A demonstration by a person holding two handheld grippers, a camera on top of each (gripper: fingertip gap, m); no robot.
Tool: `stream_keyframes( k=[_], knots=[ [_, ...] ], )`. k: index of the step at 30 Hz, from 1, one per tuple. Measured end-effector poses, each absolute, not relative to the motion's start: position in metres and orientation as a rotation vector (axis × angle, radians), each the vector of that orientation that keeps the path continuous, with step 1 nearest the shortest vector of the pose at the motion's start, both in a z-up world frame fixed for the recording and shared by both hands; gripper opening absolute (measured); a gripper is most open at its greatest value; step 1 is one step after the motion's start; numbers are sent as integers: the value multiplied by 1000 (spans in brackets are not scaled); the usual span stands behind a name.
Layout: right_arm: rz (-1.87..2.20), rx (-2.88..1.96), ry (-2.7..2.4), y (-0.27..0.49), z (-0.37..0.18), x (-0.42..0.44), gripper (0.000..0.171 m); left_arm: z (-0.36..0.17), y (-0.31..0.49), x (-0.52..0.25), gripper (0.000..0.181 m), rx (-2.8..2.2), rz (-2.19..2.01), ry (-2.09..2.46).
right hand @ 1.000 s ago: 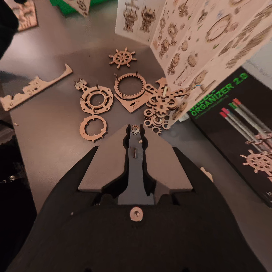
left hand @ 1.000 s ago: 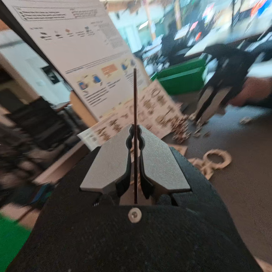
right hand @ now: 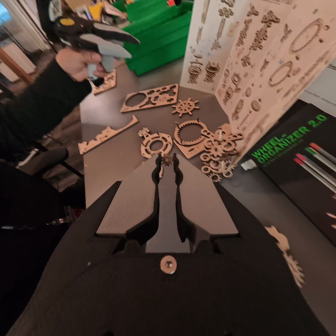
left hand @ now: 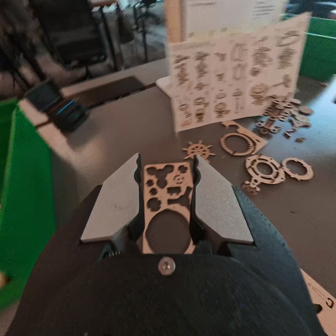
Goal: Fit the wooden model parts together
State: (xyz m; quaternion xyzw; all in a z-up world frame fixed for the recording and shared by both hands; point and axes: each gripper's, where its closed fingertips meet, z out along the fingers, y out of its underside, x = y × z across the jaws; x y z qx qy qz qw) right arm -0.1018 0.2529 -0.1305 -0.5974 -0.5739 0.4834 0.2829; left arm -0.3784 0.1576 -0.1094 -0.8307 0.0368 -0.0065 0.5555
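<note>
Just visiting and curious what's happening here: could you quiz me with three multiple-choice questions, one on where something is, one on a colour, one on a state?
1. Where does the ship's wheel lie? A) in a drawer B) on the table beside the cut-out sheet C) on a chair
2. What colour are the bins behind the table? A) red B) blue C) green
3. The right hand-held gripper is: A) shut on a small gear B) wide open C) holding a pen
Answers: B, it lies flat next to the sheet; C, they are plainly green; A, the gear sits pinched between its fingertips.
</note>
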Motion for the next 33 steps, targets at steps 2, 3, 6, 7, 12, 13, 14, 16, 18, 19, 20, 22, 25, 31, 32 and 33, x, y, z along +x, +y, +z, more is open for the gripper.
stream_keyframes(
  k=[2,3,6,7,12,13,14,16,18,19,20,22,25,31,32,33],
  knots=[
    [1330,-1567,-1516,248,-131,-114,9,-108,172,-341,52,-1926,-6,258],
    [1335,-1556,-1515,245,-134,-120,9,-108,180,-326,52,-1905,-4,328],
    [1289,-1522,-1528,243,-144,-129,9,-109,207,-309,49,-1828,5,390],
    [1252,-1500,-1528,245,-145,-129,9,-109,214,-309,49,-1806,-2,385],
    [1171,-1364,-1448,260,-127,-119,9,-111,227,-317,37,-1703,18,388],
    [1169,-1361,-1418,264,-124,-118,9,-114,227,-319,36,-1711,22,393],
    [1160,-1366,-1395,268,-121,-117,9,-118,227,-322,37,-1735,17,388],
    [1127,-1348,-1344,275,-114,-116,9,-123,225,-325,37,-1770,-43,333],
    [1098,-1334,-1306,279,-109,-115,9,-120,221,-316,33,-1753,-160,301],
    [1077,-1335,-1293,282,-109,-114,9,-119,219,-310,32,-1744,-198,295],
    [1053,-1341,-1282,284,-109,-114,9,-119,218,-305,31,-1743,-222,300],
    [1011,-1350,-1277,288,-111,-114,9,-123,217,-295,31,-1756,-246,334],
    [938,-1357,-1280,292,-115,-113,9,-126,214,-283,30,-1758,-261,378],
    [809,-1353,-1302,297,-122,-112,9,-125,212,-276,28,-1752,-316,380],
    [799,-1356,-1307,297,-123,-112,9,-125,212,-277,28,-1752,-320,375],
    [787,-1363,-1309,298,-125,-112,9,-125,213,-277,27,-1753,-324,369]
  ],
)
